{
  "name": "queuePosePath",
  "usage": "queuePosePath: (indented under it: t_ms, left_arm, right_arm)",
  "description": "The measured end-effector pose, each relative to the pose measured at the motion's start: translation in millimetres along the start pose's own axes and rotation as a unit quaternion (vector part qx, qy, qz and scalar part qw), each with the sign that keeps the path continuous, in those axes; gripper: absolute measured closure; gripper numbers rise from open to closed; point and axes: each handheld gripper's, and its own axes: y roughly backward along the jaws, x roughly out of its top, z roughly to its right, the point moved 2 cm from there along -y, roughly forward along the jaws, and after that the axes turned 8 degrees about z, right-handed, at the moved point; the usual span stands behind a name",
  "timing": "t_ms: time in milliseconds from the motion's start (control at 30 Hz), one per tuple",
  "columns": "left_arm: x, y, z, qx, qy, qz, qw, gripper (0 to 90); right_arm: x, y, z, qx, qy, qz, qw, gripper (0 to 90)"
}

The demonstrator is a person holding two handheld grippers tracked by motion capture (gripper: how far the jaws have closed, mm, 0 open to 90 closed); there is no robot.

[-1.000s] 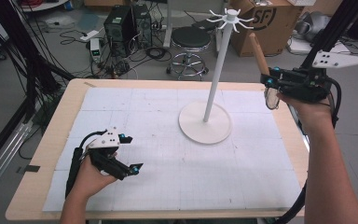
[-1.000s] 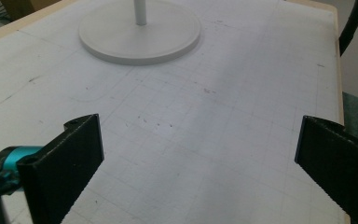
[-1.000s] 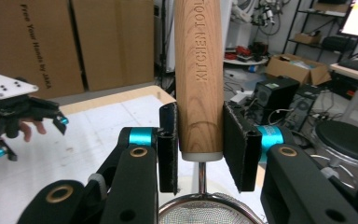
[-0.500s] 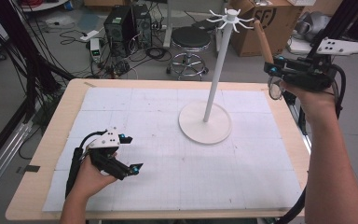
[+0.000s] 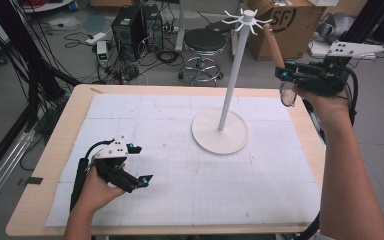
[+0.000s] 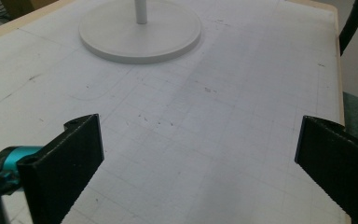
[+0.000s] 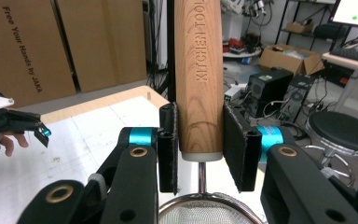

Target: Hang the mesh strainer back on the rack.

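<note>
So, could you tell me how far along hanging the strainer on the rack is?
Picked up: the right gripper clamps the strainer by its wooden handle, raised beside the white rack. Left: hooking it on a top prong. The left gripper rests open.

Right gripper (image 5: 286, 76) rises and drifts toward 12 o'clock, from level with the table's far edge to above it, against the floor and the cardboard box (image 5: 280, 22) in the high view. The strainer (image 5: 278, 55) clamped in it goes along: wooden handle tip now sits just at 3 o'clock of the white rack (image 5: 230, 80)'s hook crown, nearer than before. Mesh bowl hangs off the table's right edge.
</note>
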Motion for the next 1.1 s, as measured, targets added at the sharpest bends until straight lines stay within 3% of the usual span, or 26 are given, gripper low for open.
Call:
queuePosePath:
  t_ms: [1000, 1100]
  left_arm:
    - [-0.9, -1.7, 1.2, -0.001, -0.002, -0.004, 1.0, 1.6]
    - [-1.0, -1.7, 1.4, -0.001, -0.002, -0.004, 1.0, 1.7]
  right_arm:
    - [-3.1, -47.3, -9.7, -0.01, -0.012, -0.05, 0.9986, 68.2]
    - [-3.0, -47.9, -10.3, -0.013, -0.006, -0.049, 0.9987, 63.0]
